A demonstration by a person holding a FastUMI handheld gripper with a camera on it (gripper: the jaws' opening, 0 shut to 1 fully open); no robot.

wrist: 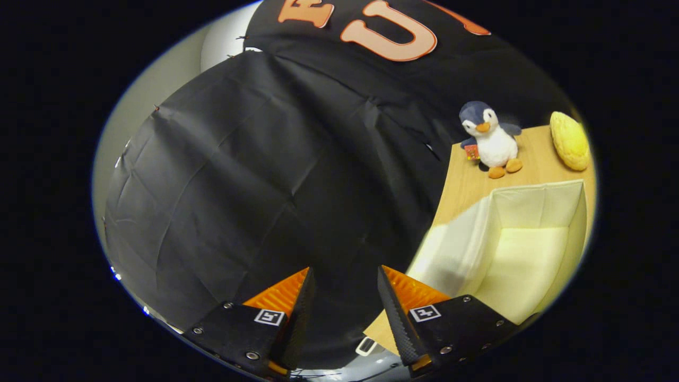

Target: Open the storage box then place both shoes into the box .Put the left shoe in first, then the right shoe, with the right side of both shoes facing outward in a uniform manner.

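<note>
Currently we find the tongs (345, 297) at the bottom centre of the frame, fingers parted to a moderate gap with nothing between them and nothing touching either finger. Beyond them hangs the black cloth wall (254, 175), which occupies the left and centre of the frame.

The storage box (522, 244) lies at the lower right, on the wooden surface (467, 185). Its top is open and its pale interior is bare, so we judge the opening step complete and the box ready to receive the first shoe. The near wall of the box sits just beside and beyond the right finger, without contact that we can confirm.

We judge that the open side of the box faces up and towards the tongs so that a shoe can be lowered in from this approach. The tongs point past the edge of the surface rather than at the box, which suggests a transit between stations; the parted fingers suit a coming grasp on the left shoe.

At the upper right, a plush penguin (490, 139) stands upright on the surface behind the box, and a yellow cushion-like object (570, 140) lies further right, near the penguin but apart from it. Both are well clear of the box opening.
</note>
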